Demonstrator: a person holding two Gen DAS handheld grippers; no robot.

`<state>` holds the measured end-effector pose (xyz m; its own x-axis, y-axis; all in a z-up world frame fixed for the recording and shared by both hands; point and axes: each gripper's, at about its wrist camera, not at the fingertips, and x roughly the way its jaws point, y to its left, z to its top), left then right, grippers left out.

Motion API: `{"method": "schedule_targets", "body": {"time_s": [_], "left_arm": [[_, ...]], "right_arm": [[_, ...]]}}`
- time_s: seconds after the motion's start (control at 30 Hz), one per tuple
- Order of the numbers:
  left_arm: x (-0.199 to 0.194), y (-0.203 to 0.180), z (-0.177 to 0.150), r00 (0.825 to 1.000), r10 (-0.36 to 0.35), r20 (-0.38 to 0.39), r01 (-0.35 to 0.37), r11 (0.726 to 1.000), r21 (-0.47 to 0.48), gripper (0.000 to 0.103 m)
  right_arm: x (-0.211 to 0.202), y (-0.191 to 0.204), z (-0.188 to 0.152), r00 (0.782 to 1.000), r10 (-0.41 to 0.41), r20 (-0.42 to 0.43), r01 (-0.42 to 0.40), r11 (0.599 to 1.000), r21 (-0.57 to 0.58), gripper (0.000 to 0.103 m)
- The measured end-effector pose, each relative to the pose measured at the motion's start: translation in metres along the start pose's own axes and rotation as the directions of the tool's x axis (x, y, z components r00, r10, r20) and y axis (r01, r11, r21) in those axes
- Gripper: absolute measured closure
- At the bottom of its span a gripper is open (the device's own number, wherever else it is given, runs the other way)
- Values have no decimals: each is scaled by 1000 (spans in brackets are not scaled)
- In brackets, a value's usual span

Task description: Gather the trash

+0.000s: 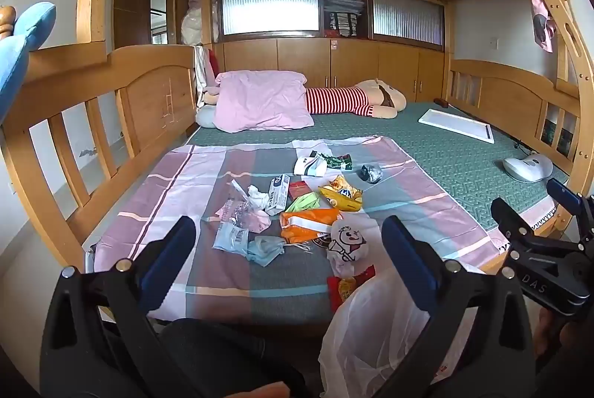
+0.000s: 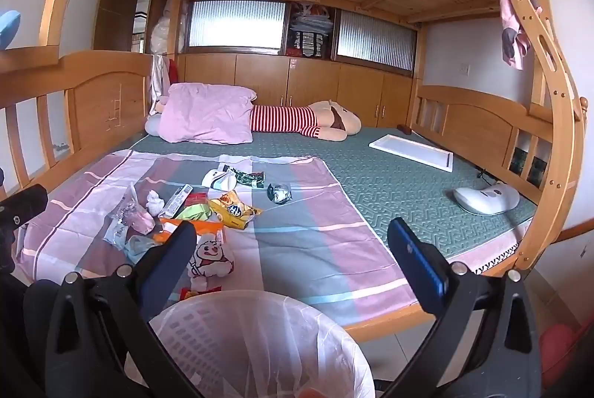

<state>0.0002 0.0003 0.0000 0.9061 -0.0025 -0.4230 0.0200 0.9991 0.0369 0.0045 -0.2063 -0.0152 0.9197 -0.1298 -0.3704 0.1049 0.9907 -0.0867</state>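
We hold the left claw point(image 1: 286, 249) wide and empty above the litter point(image 1: 289, 208) scattered on the bed's checked sheet point(image 1: 208, 271). These wrappers look light, crinkly and slippery, so we pinch each by a crumpled fold. The right claw point(image 2: 293, 249) gapes wide over the lined bin point(image 2: 260, 342).

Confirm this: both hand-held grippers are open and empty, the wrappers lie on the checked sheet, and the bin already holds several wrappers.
Wrong on the bin: the right wrist view shows only its clear liner inside, no wrappers. The rest stands.
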Motion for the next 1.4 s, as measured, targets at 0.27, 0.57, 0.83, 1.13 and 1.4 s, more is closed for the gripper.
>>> {"method": "schedule_targets", "body": {"time_s": [0.27,0.57,0.83,1.13,1.4], "left_arm": [[0,2,-1,1000,0,-2,0,1000,-2,3],[-2,-4,2,1000,4,-9,-4,1000,-2,3],[1,-5,-4,1000,3,-15,-3,1000,-1,3],[5,-2,-6,1000,-1,-25,1,1000,0,3],[7,-3,-9,999,-1,-33,1,1000,1,3]], "right_arm": [[-1,0,0,1000,0,10,0,1000,4,3],[0,0,0,1000,-1,7,1,1000,4,3],[-1,9,-3,1000,4,6,-4,1000,8,3],[2,9,-5,1000,10,1,-10,1000,15,3],[1,4,-4,1000,17,-4,-17,1000,21,3]]}}
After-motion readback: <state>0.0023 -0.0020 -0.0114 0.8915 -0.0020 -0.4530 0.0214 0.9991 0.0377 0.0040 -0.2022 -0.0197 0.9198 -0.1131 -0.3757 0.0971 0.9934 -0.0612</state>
